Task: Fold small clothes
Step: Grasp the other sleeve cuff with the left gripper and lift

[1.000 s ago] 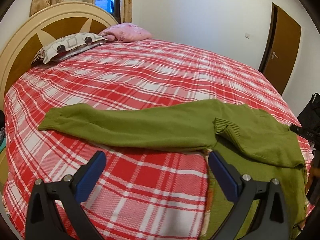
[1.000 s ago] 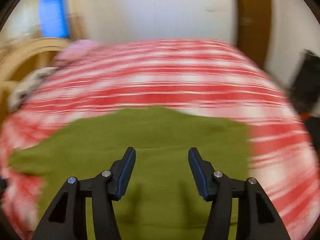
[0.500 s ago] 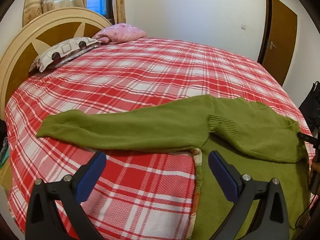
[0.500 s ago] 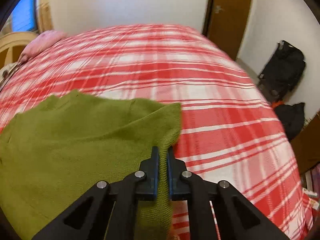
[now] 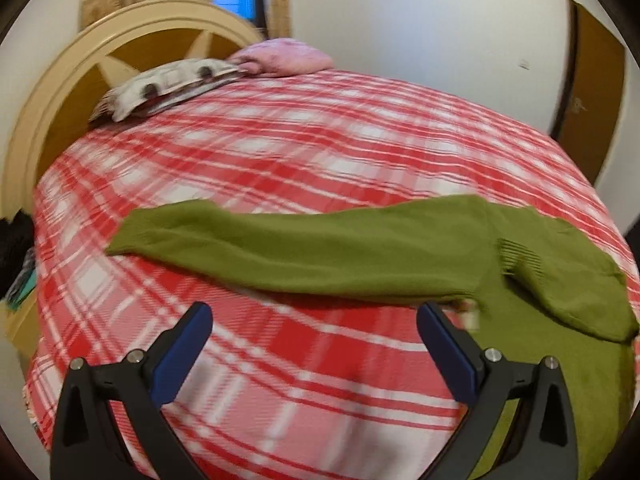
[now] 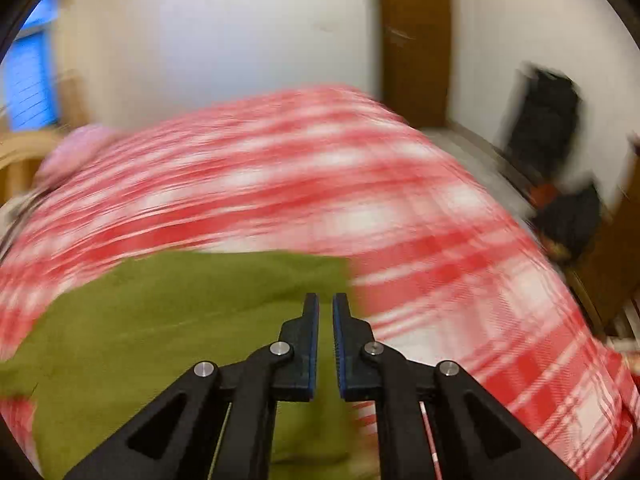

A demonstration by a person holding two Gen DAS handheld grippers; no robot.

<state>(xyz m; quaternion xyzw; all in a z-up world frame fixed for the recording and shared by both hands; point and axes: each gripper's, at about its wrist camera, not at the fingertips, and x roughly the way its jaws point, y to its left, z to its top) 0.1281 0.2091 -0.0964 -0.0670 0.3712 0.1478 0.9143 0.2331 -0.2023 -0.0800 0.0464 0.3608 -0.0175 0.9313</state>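
A green knit sweater [image 5: 360,256] lies on the red plaid bed [image 5: 280,152]. One long sleeve stretches left. The other sleeve is folded over the body at the right. My left gripper [image 5: 314,332] is open and empty, hovering just in front of the long sleeve. In the right wrist view the sweater [image 6: 168,320] fills the lower left, blurred. My right gripper [image 6: 325,306] has its jaws nearly closed with a thin gap, above the sweater's right edge. No cloth shows between the jaws.
A wooden headboard [image 5: 80,80], a patterned pillow [image 5: 160,88] and a pink pillow [image 5: 284,56] are at the far end. A brown door [image 5: 592,96] is at the right. Dark bags [image 6: 552,152] stand on the floor beside the bed.
My right gripper closed at the sweater's corner half a second ago, and now swings fast over the sweater with a thin gap between its jaws. My left gripper shifted slightly, still open.
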